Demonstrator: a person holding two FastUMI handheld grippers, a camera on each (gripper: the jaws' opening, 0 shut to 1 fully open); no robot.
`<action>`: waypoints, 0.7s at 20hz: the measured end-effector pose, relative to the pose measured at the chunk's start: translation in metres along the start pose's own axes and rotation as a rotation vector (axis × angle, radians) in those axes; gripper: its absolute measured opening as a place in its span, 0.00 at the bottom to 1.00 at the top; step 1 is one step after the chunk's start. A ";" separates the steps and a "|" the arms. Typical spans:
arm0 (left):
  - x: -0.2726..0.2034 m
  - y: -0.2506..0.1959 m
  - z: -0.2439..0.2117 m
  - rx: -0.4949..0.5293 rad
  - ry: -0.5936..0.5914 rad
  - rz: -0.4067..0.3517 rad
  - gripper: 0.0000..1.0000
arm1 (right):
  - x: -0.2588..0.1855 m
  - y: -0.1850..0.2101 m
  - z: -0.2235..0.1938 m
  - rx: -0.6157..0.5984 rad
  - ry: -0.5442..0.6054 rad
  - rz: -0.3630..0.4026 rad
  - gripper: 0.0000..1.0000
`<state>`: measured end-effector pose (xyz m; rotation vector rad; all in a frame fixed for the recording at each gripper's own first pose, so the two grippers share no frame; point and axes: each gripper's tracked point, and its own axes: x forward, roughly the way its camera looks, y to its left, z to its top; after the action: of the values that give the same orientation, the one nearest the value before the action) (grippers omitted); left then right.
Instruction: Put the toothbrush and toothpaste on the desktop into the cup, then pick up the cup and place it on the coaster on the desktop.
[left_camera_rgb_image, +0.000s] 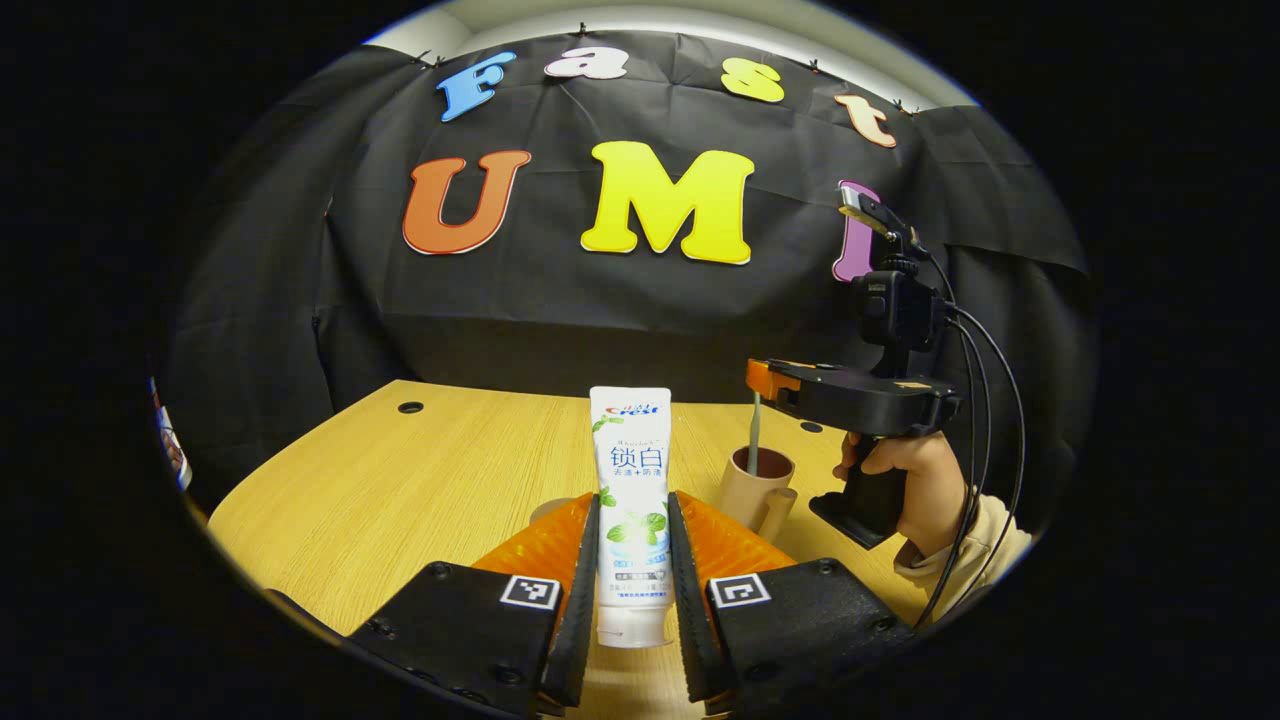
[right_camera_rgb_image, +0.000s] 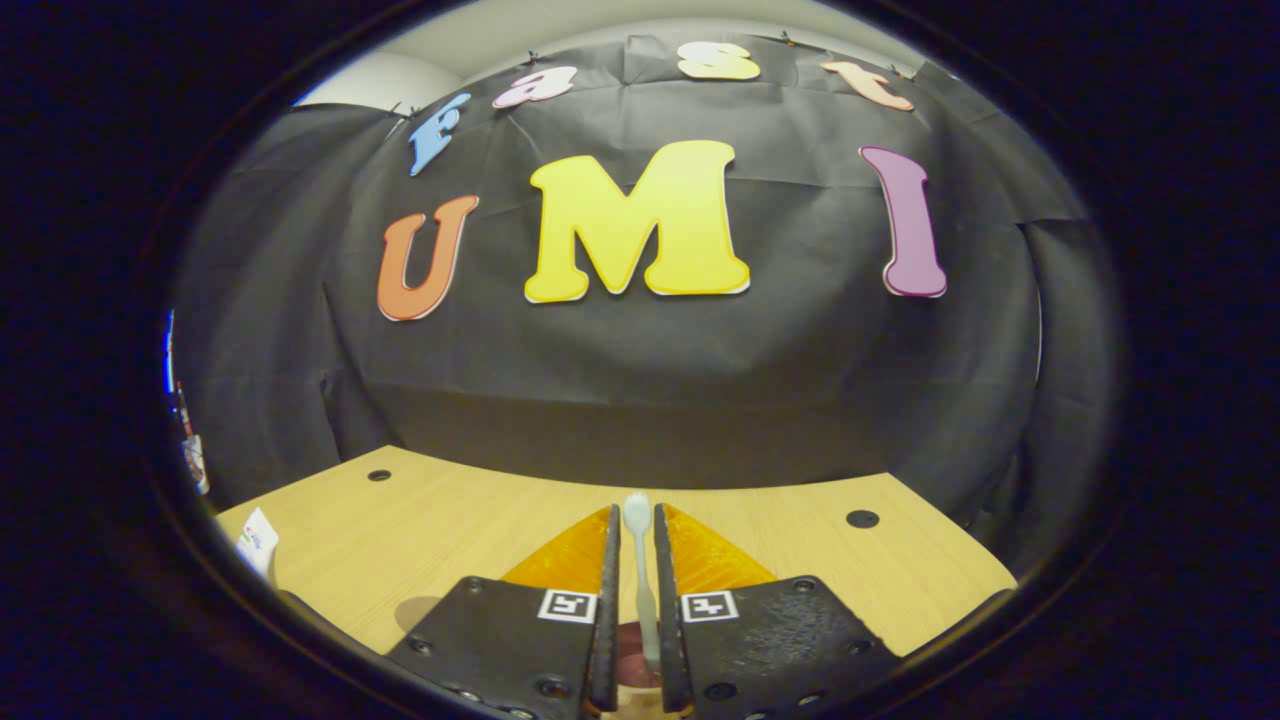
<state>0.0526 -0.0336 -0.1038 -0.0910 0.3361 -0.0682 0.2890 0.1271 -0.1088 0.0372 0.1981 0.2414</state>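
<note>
1. My left gripper (left_camera_rgb_image: 634, 560) has its jaws closed on the toothpaste (left_camera_rgb_image: 631, 500). The tube stands upright between them, cap end down and crimped end up, so it can go into the cup cap first.

2. My right gripper (right_camera_rgb_image: 637, 600) has its jaws nearly closed around the toothbrush (right_camera_rgb_image: 640, 575), which is pinched upright with the head above the fingertips. In the left gripper view the right gripper (left_camera_rgb_image: 790, 385) hangs directly over the cup (left_camera_rgb_image: 757, 490), and the toothbrush (left_camera_rgb_image: 754, 430) reaches down from it into the cup's mouth. I judge the brush is on the point of being let go, handle first; whether its end already rests on the bottom I cannot tell.

3. The cup stands on the table (left_camera_rgb_image: 400, 480), handle toward me, to the right of the toothpaste as the left gripper view shows it. In the right gripper view I see the cup's dark inside (right_camera_rgb_image: 630, 640) just under my jaws.

4. My right hand (left_camera_rgb_image: 905, 490) grips the handle low, with the gripper body level and the wrist straight, which keeps the brush vertical over the opening.

5. My left gripper waits just above the table, near the cup but apart from it, leaving room until the opening is free.

6. A pale round edge behind the left fingers (left_camera_rgb_image: 560, 545) may be the coaster; I cannot be sure.
</note>
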 end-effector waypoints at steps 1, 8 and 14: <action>0.001 0.001 -0.001 0.005 -0.004 0.003 0.40 | -0.001 -0.001 0.001 0.000 -0.001 -0.003 0.26; 0.010 -0.006 -0.006 0.038 -0.008 0.009 0.40 | -0.037 -0.022 0.012 -0.016 -0.049 -0.058 0.97; 0.015 -0.009 -0.013 0.050 0.006 0.031 0.40 | -0.123 -0.044 -0.002 0.004 -0.054 -0.008 0.97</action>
<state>0.0622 -0.0450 -0.1196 -0.0363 0.3413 -0.0460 0.1817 0.0544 -0.0897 0.0467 0.1448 0.2314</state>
